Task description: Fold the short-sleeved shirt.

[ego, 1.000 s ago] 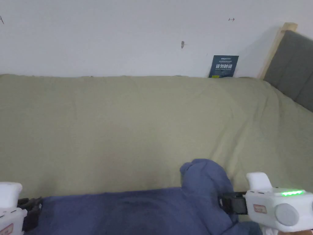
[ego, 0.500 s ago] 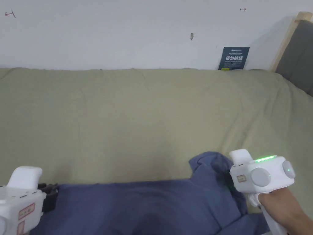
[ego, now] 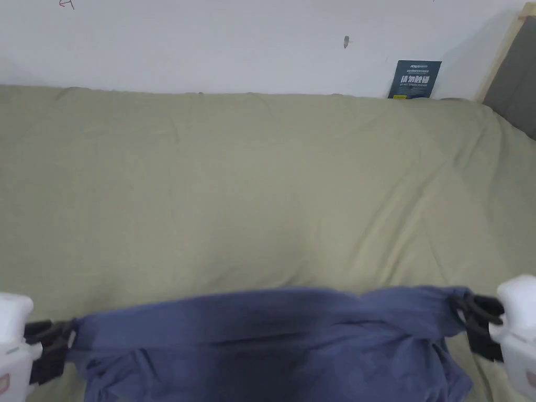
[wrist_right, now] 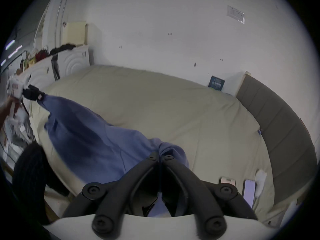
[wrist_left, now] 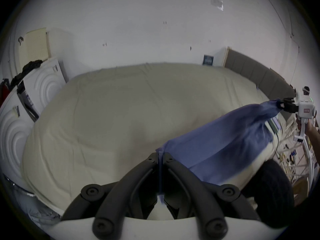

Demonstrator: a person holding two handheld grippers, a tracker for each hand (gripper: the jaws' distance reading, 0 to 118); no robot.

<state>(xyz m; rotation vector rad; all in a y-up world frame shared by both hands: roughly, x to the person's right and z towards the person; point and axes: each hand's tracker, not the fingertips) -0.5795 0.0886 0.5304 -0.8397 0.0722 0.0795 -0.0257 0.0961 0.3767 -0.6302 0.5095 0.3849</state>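
A: Item one, the garment?

B: One blue short-sleeved cotton shirt (ego: 272, 345), stretched sideways between the two grippers along the near edge of the bed. Its top edge is pulled taut; the rest of the cloth hangs below, and how much of it rests on the bedding cannot be told. Some motion blur in the cloth.

A: Left gripper?

B: Left gripper (ego: 65, 335), black jaws on a white body, at the lower left of the head view. In the left gripper view (wrist_left: 160, 154) the jaws are closed tight with a thin fold of the blue cloth pinched between them. From the right gripper view it appears far off (wrist_right: 40, 95), clamped on the shirt's far corner, with a hand on its handle.

A: Right gripper?

B: Right gripper (ego: 460, 314), same make, at the lower right of the head view. In its own view (wrist_right: 160, 155) the jaws meet on a bunched corner of the shirt. The left gripper view shows it at a distance (wrist_left: 280, 105), with a hand (wrist_left: 306, 128) holding its handle.

A: Surroundings?

B: One bed with a pale olive-green cover (ego: 261, 183), lightly creased. One plain white wall (ego: 209, 42) behind it. One small dark blue card (ego: 416, 79) leaning against the wall at the back right. One grey padded headboard (ego: 515, 99) with a pale wood edge, on the right.
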